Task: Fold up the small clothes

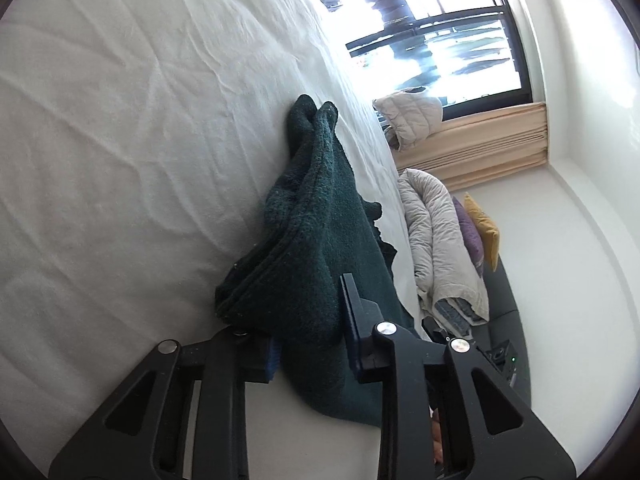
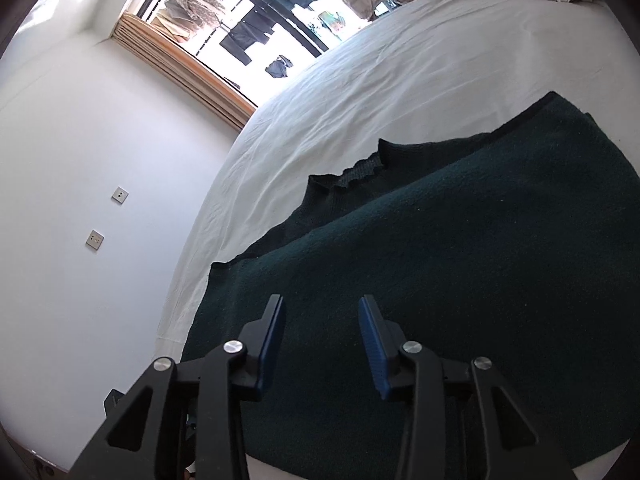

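Observation:
A dark green knitted garment (image 1: 316, 248) lies on the white bed sheet (image 1: 120, 140). In the left wrist view my left gripper (image 1: 308, 320) stands with its jaws apart and a bunched fold of the garment between and over them; the left pad is mostly hidden by the cloth. Whether it grips the fold I cannot tell. In the right wrist view the garment (image 2: 460, 260) lies spread flat over the sheet (image 2: 360, 100), its edge doubled over. My right gripper (image 2: 322, 332) is open and empty just above the garment's near part.
A grey duvet (image 1: 436, 240) and purple and yellow cushions (image 1: 480, 228) are piled at the far end of the bed. A window with beige curtains (image 2: 180, 60) is behind. A white wall with two sockets (image 2: 96, 240) runs along the bed's left side.

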`<state>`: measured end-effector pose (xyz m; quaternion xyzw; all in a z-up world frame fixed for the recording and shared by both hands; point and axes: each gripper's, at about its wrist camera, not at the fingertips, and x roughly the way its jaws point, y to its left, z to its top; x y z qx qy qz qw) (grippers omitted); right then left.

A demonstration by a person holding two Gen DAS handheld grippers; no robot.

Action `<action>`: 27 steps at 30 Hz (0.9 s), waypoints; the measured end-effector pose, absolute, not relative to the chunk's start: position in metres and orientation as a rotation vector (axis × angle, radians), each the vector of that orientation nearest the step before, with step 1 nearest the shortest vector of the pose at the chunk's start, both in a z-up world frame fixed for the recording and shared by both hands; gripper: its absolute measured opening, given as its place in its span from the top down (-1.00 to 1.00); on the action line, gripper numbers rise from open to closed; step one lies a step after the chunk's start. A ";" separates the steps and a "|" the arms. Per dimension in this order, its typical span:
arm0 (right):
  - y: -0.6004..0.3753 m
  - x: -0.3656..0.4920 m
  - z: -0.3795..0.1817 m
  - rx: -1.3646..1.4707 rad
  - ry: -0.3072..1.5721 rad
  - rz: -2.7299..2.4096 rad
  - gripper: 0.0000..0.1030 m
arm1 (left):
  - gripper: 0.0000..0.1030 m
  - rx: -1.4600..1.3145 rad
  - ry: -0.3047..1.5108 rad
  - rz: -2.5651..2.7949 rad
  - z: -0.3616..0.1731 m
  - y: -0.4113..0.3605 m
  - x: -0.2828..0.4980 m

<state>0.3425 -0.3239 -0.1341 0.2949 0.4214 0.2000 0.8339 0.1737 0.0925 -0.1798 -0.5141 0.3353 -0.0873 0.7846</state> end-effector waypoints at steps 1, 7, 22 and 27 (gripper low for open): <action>-0.322 0.349 -0.137 0.619 0.915 0.421 0.59 | 0.65 -1.099 0.719 -0.179 -0.180 0.092 0.176; -0.305 0.371 -0.159 0.575 1.035 0.429 0.79 | 0.72 -1.017 0.682 -0.162 -0.169 0.087 0.172; -0.310 0.375 -0.190 0.569 1.092 0.420 1.00 | 0.78 -0.821 0.594 -0.201 -0.107 0.054 0.168; -0.311 0.372 -0.190 0.566 1.078 0.457 1.00 | 0.79 -0.617 0.525 -0.263 -0.053 0.007 0.179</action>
